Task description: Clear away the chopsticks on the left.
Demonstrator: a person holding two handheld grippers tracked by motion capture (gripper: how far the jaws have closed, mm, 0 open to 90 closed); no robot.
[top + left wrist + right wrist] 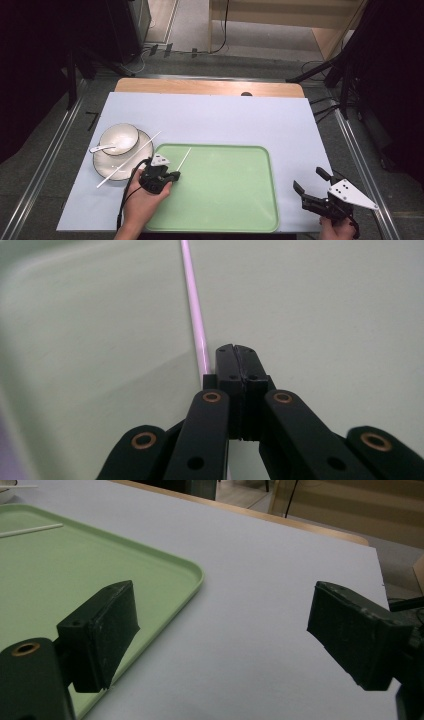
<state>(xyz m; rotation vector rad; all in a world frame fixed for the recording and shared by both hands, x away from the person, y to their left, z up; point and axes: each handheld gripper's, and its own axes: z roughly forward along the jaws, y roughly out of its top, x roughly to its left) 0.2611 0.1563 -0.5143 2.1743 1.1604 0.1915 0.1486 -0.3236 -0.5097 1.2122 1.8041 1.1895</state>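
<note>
Nearest, at the desk's (225, 107) front right corner: right gripper (320, 192) held by a hand, jaws wide apart and empty, idle beside the green tray (225, 210). Left of it, left gripper (172, 176) in the person's left hand (142, 202), low over the tray's front left part. Jaws pressed together, with a thin white chopstick (197, 325) running along their left side; pinched or only touching, cannot tell. Probably laying this chopstick into the tray. For a clean step: lower until the stick lies flat, open gently, lift straight up. Farther left, second chopstick (127, 160) leaning across the plate (102, 162). Behind, a bowl (120, 137) with a spoon (102, 148).
</note>
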